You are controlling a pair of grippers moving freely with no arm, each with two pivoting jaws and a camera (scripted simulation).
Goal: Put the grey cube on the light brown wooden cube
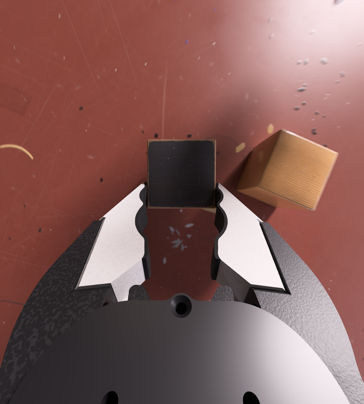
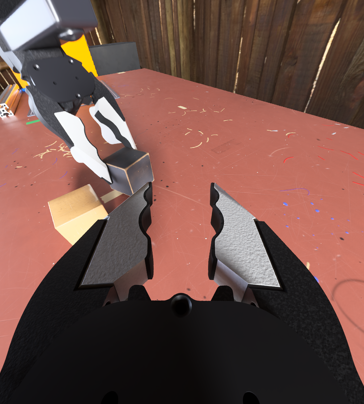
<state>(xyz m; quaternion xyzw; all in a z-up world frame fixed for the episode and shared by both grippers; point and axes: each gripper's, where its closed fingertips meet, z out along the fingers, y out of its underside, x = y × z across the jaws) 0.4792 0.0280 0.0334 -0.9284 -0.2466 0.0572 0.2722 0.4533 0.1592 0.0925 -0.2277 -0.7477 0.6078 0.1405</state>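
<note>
Two tongs in play, and only my left tongs (image 1: 181, 194) carry anything: their tips are clamped on opposite side faces of the grey cube (image 1: 181, 173), gripping its near half, with the cube sticking out forward past the tips. In the right wrist view the same cube (image 2: 133, 170) hangs clear of the tabletop (image 2: 242, 175), lifted, with a shadow under it. My right tongs (image 2: 181, 192) are spread wide with nothing between them, hovering over bare tabletop just right of the cube; they are not needed, as I judge it. Key relation: from the left wrist view the light brown wooden cube (image 1: 288, 172) lies just to the right of the held cube and lower, resting on the tabletop, turned so a corner edge faces me, not square to my grip. They are near each other but apart, not yet one over the other. So the next move, as I read it, is a short shift to the right plus some yaw to line the faces up, then down and release. No long axis on either, both are cubes of about the same size, so little margin for offset. Looks: grey cube is very dark, near black, matte, with worn tan edges and small specks; wooden cube is pale orange-tan with fine straight grain. Farther out, scratched red-brown tabletop with paint flecks, then a plank wall (image 2: 264, 43).
</note>
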